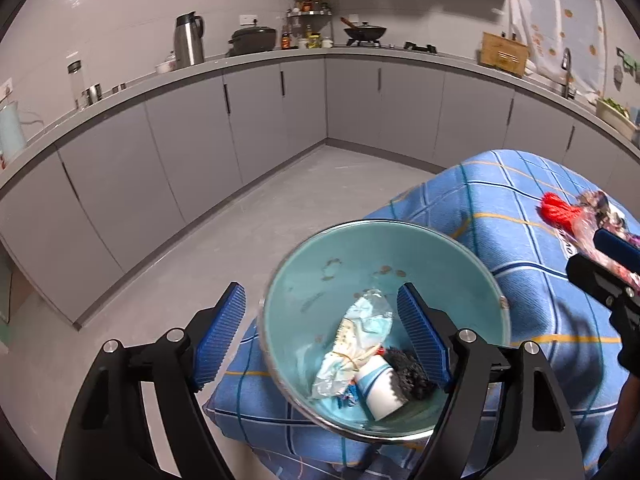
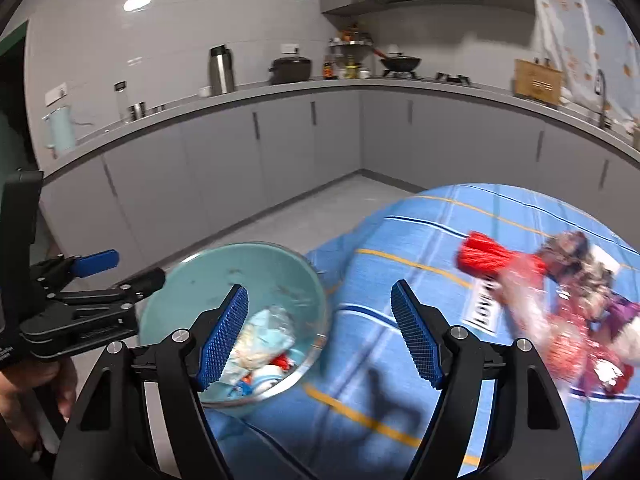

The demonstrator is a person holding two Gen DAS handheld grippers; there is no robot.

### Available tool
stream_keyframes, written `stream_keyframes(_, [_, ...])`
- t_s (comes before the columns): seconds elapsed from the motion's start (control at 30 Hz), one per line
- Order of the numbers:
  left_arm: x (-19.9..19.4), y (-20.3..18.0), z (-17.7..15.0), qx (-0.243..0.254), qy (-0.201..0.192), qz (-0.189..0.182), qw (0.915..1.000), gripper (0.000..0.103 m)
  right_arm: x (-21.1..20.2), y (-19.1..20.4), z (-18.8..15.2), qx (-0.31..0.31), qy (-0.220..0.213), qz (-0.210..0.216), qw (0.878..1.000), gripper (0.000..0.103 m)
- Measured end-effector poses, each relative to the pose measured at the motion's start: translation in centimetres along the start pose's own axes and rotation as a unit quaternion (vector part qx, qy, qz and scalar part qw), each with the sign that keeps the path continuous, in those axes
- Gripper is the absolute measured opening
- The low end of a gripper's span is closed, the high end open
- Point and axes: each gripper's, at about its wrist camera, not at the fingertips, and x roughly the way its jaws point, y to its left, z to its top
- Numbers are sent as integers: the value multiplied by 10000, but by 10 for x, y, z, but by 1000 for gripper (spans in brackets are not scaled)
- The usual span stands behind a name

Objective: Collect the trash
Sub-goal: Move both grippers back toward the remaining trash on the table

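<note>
A teal bowl [image 1: 320,280] with a metal rim sits at the near-left corner of a table under a blue checked cloth [image 1: 500,216]. In it lie a crumpled plastic wrapper [image 1: 356,340], a small white cup [image 1: 380,388] and a dark scrubby lump [image 1: 412,372]. My left gripper [image 1: 324,332] is open, its right finger inside the bowl, its left finger outside the rim. A red tassel with a crinkled printed wrapper [image 2: 560,288] lies on the cloth to the right. My right gripper [image 2: 320,332] is open and empty above the cloth, between the bowl [image 2: 224,276] and that wrapper.
Grey kitchen cabinets and a worktop [image 1: 248,64] curve round the back, with a thermos, pots, a wok and a wooden box on it. Grey floor [image 1: 256,220] lies between the table and the cabinets. The right gripper's body shows at the right edge of the left wrist view [image 1: 608,276].
</note>
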Motion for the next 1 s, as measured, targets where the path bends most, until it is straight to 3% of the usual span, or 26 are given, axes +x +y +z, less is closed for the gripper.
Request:
stream_keyframes(0.33, [-14,-75,6,588,-143,-472,9971,83,-46,-65,-12,379,-281,-760,9960,74])
stream_keyframes(0.7, [-24,-169,14,1347,-286,-967,9857,85,-93,-144,-39,1090,-469,-1464,9821,74])
stream_keyframes(1.0, [-28,-231,14,1740,-341,-1343,9749,85,-111,-185,-57,1530,-489,-1965,9673,74])
